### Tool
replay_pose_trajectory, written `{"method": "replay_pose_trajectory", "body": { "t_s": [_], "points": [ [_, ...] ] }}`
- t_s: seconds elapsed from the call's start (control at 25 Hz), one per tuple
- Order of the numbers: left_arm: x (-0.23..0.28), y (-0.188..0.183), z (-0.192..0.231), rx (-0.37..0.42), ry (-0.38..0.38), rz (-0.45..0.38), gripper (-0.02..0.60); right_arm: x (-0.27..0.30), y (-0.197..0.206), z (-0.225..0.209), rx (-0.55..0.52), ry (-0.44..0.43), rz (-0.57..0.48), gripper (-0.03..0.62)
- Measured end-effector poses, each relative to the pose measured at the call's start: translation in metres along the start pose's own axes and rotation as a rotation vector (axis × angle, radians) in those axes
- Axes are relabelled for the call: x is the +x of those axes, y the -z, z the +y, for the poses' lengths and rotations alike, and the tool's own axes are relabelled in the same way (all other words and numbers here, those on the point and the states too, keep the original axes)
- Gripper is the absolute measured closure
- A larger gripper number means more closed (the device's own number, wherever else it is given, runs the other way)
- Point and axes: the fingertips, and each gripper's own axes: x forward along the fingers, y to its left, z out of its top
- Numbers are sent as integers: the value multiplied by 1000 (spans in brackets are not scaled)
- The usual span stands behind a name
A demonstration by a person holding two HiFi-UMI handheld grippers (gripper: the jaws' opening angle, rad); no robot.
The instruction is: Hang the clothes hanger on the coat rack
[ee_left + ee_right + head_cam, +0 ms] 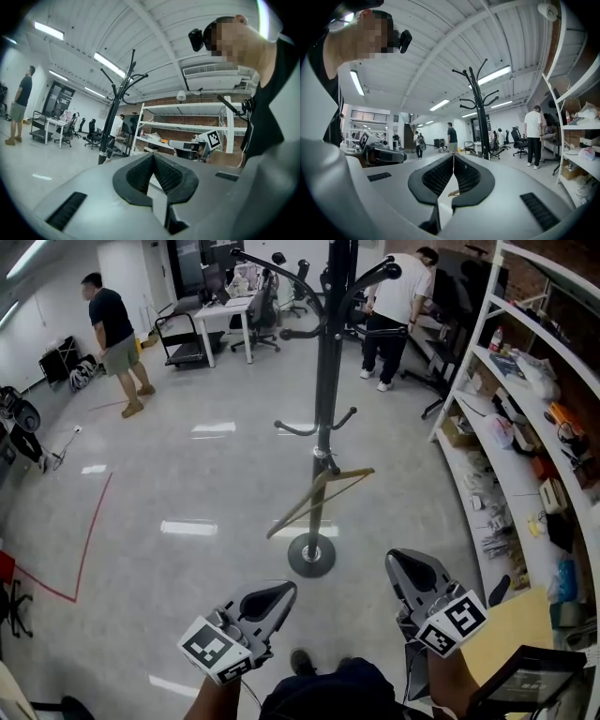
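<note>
Head view alone shows coat rack (326,381) base (311,556), under hanger (284,523).

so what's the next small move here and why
Probably just stop and rest both: the hanger looks hung, tilted, on the rack, and the left gripper and right gripper are shut, empty and clear of it.

Left claw (281,590) and right claw (405,561): grey bodies, black ribbed pads (438,176). Each cube (214,650) carries black-and-white square markers. Ahead of the claws: black rack (328,381), tan hanger (319,505), glossy pale grey floor (187,484). Left of the left claw: red line (89,531). Right of the right claw: white shelf (472,334).
</note>
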Motion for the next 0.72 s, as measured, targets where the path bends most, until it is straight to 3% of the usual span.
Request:
{"method": "replay_pose_trajectory", "body": {
  "t_s": [0.16,0.36,0.6,0.72],
  "points": [
    [-8,10,-22,-17,-46,1,583,-35,2,9,0,-2,-16,586],
    [-9,18,-79,-55,22,-42,583,-94,8,14,-1,-24,-10,586],
    [0,26,-133,-35,-75,-46,583,-164,0,12,80,0,-51,586],
    [-3,30,-170,-7,-93,-29,583,-191,0,24,68,-16,-18,586]
  ]
}}
